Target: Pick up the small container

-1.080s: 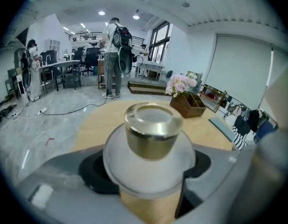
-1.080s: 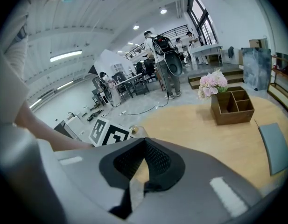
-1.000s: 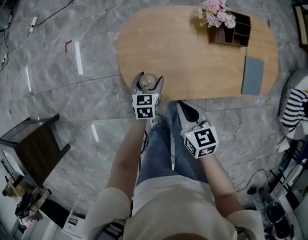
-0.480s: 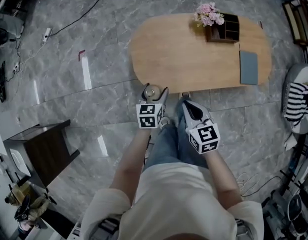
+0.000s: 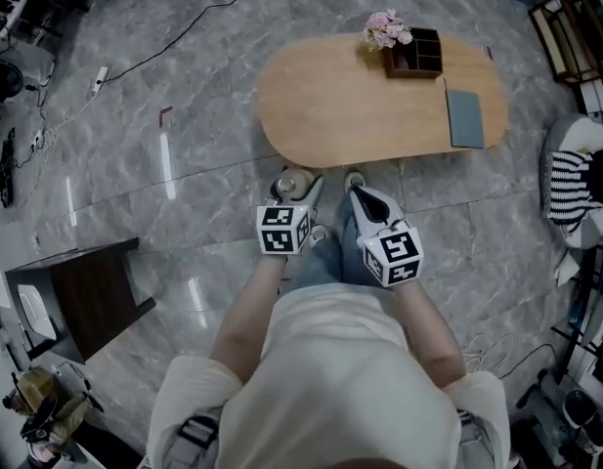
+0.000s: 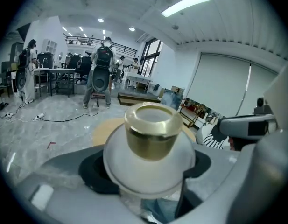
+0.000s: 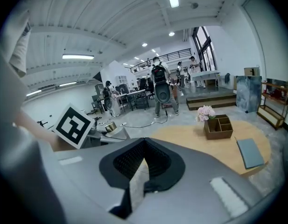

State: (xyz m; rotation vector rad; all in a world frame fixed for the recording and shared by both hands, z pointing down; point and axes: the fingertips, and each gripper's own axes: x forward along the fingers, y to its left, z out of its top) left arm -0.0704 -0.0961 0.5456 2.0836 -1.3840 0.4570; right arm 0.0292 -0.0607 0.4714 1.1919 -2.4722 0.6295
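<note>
The small container (image 5: 292,181) is a frosted round jar with a gold cap. It sits between the jaws of my left gripper (image 5: 294,186), which is shut on its body, out past the near edge of the wooden table (image 5: 369,96). In the left gripper view the container (image 6: 151,146) fills the middle, upright, with the left gripper (image 6: 148,171) cupping both its sides. My right gripper (image 5: 356,190) is close beside the left one, shut, with nothing in it. In the right gripper view the right gripper (image 7: 143,164) has its black pads together, and the container's gold cap (image 7: 108,126) shows at the left.
On the table's far end stand a brown organiser (image 5: 413,55) with pink flowers (image 5: 384,27) and a grey pad (image 5: 465,118). A dark side table (image 5: 76,296) is at the left, cables (image 5: 184,37) lie on the floor, and a striped cloth (image 5: 573,179) is at the right.
Both grippers have risen and drawn back from the table edge toward the body, the left one carrying the container. The table now looks smaller and farther below.
</note>
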